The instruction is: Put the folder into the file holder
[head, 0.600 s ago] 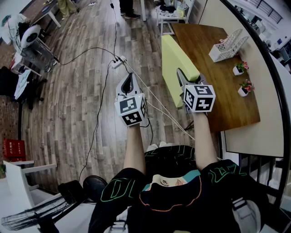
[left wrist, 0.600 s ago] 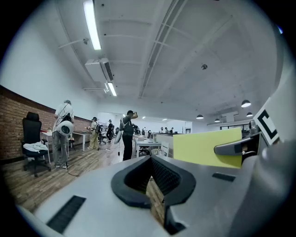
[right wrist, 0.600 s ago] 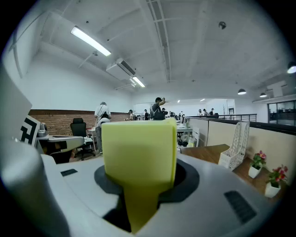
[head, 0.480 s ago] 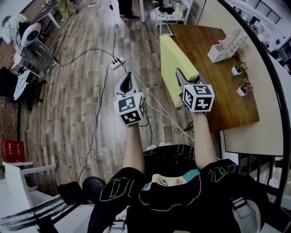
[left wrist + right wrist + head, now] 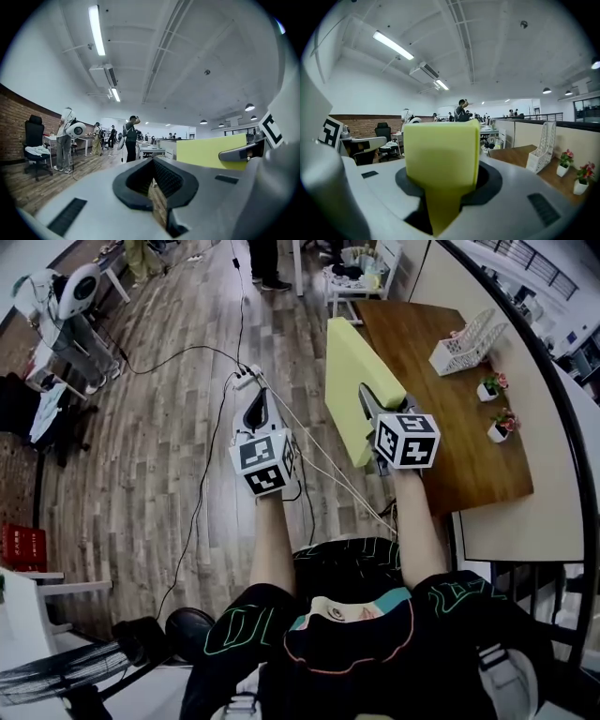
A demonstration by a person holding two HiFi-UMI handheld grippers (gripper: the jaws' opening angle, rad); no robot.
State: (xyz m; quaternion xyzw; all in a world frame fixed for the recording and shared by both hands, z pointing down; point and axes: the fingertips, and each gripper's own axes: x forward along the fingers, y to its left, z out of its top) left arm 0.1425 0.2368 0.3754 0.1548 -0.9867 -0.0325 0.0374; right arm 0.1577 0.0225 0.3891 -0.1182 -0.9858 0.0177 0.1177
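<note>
A yellow-green folder (image 5: 349,381) stands on edge in the air over the left edge of the brown table (image 5: 450,442). My right gripper (image 5: 365,393) is shut on its near end. In the right gripper view the folder (image 5: 440,150) fills the space between the jaws. The white mesh file holder (image 5: 465,339) sits at the table's far right side, also visible in the right gripper view (image 5: 543,147). My left gripper (image 5: 260,397) hangs over the wooden floor left of the folder, jaws shut on nothing. From the left gripper view the folder (image 5: 211,151) shows at the right.
Two small potted plants (image 5: 490,383) (image 5: 504,420) stand along the table's right edge by a beige partition. A power strip (image 5: 246,374) with cables lies on the floor ahead. Desks, chairs and standing people are farther off.
The view has drifted slightly; both grippers and the folder hold nearly the same place relative to the table.
</note>
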